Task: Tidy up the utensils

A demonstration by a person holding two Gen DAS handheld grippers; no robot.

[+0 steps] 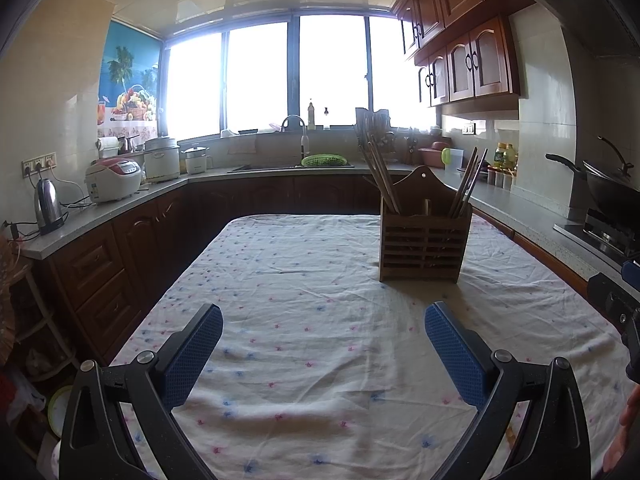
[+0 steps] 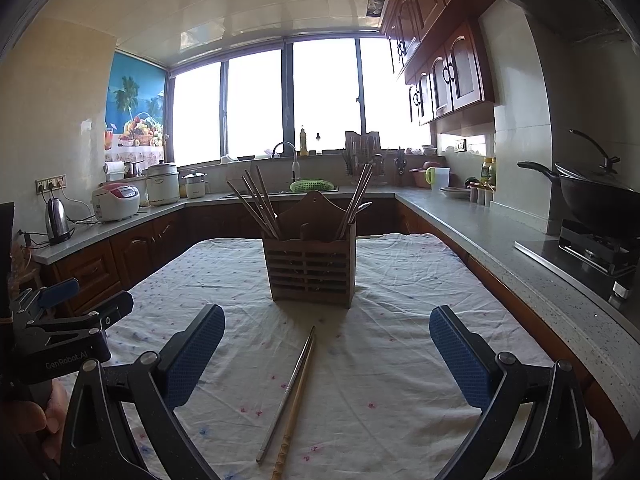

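Utensils still to be sorted lie closest in the right wrist view: a metal chopstick (image 2: pixel 289 394) and a wooden chopstick (image 2: pixel 295 412) rest side by side, touching or nearly so, on the cloth-covered bench (image 2: pixel 400 360), running away from the camera toward the holder. The right gripper (image 2: pixel 326 356) hangs just above them with its jaws spread wide and nothing between the blue pads (image 2: pixel 192 356), the sticks lying roughly midway in the gap. The left gripper (image 1: pixel 323 354) is level with it on the left, jaws equally wide and empty, over bare cloth; part of a hand (image 2: pixel 40 420) shows at its handle.

Further back stands the wooden utensil holder (image 2: pixel 310 268), upright near the middle of the bench, with one bunch of chopsticks (image 2: pixel 258 206) leaning out of its left compartment and another bunch (image 2: pixel 358 196) out of its right.

Several things could go wrong from here, in my judgement. Both sticks are thin and lie flat on loose, wrinkled cloth, so closing jaws may pinch fabric along with them, or take only one stick and roll the other aside. Seized together, the smooth metal one may slip out when tilted upright. Those leaning bunches crowd the holder's openings, so a lowered stick could catch them or tip the holder.

Both grippers point forward, tilted slightly downward.
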